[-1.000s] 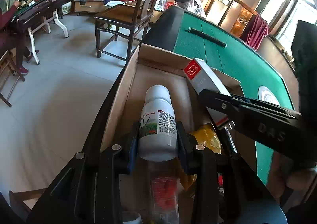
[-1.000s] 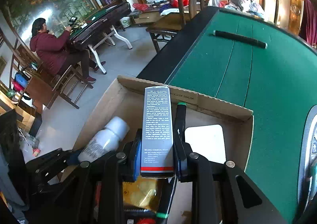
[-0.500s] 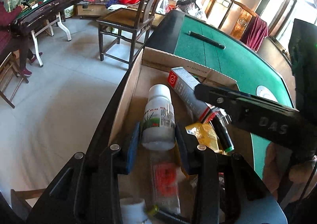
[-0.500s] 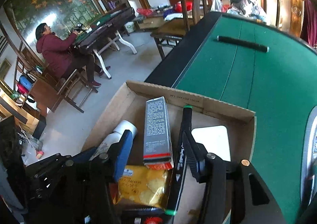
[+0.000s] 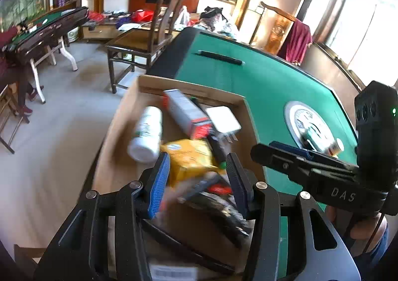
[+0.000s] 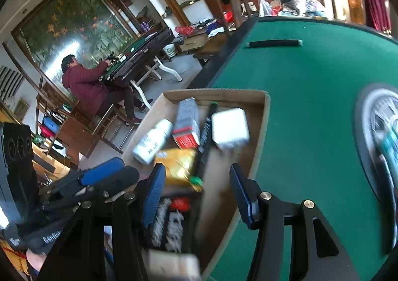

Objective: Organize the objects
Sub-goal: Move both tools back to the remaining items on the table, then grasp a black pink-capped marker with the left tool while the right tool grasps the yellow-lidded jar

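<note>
An open cardboard box (image 5: 189, 87) stands on the green table. In it lie a white bottle (image 5: 146, 131) (image 6: 151, 141), a grey carton with a red end (image 5: 186, 114) (image 6: 186, 121), a white square adapter (image 5: 223, 119) (image 6: 230, 128), a yellow packet (image 5: 189, 156) (image 6: 176, 164) and a black marker (image 6: 206, 136). My left gripper (image 5: 196, 169) hangs above the box's near half, its jaws opening with nothing pressed between them. My right gripper (image 6: 197, 176) is open over the box's near right side and holds nothing.
The green felt table (image 5: 248, 77) stretches to the right, with a black bar (image 5: 220, 57) at the far side and a round centre plate (image 5: 306, 124) bearing a small bottle (image 5: 335, 148). A wooden chair (image 5: 144, 39) stands behind the box. A person (image 6: 84, 82) sits at another table.
The left gripper let go of the white bottle and the right let go of the grey carton; both now lie in the box. Both grippers opened and drew back and up.
</note>
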`<state>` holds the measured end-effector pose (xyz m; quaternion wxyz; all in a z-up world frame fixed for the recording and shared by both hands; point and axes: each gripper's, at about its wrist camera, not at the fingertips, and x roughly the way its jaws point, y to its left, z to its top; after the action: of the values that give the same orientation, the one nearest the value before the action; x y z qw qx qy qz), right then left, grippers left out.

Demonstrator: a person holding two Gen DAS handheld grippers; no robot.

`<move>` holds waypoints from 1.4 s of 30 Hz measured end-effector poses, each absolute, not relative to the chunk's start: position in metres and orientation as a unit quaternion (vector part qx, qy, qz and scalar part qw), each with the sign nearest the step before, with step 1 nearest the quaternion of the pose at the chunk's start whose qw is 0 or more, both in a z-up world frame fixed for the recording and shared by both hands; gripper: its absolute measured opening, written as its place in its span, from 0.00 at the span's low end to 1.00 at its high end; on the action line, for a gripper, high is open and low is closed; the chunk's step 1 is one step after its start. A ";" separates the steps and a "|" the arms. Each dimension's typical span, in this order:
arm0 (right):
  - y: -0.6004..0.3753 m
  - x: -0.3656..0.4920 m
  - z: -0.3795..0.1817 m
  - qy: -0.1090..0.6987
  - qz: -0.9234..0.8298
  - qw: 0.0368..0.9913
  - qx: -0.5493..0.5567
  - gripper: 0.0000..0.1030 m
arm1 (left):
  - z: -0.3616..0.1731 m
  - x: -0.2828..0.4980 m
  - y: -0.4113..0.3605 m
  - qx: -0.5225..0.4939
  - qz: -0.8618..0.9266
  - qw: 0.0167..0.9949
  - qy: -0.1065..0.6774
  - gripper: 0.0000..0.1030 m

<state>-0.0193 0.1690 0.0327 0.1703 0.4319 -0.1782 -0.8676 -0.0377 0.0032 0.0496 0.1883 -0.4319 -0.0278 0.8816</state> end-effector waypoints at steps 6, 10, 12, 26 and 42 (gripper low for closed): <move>0.219 0.029 0.027 -0.191 -0.871 0.167 0.422 0.52 | 0.059 -0.010 0.047 -0.428 0.878 0.216 -0.001 0.46; 0.267 0.068 0.035 -0.188 -0.885 0.150 0.398 0.52 | 0.064 0.011 0.089 -0.424 0.871 0.248 0.025 0.46; 0.305 0.090 0.039 -0.190 -0.898 0.125 0.377 0.52 | 0.065 0.023 0.117 -0.424 0.864 0.270 0.041 0.48; 0.436 0.129 0.029 -0.335 -0.884 -0.009 0.327 0.61 | -0.002 0.001 0.275 -0.520 0.803 0.290 0.009 0.53; 0.429 0.122 0.020 -0.306 -0.885 -0.025 0.349 0.61 | -0.033 -0.005 0.264 -0.468 0.836 0.258 0.127 0.17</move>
<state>0.1224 0.4291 0.0198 -0.0250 0.3485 -0.3065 -0.8854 -0.0046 0.2641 -0.0332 0.2584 -0.4677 0.1266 0.8357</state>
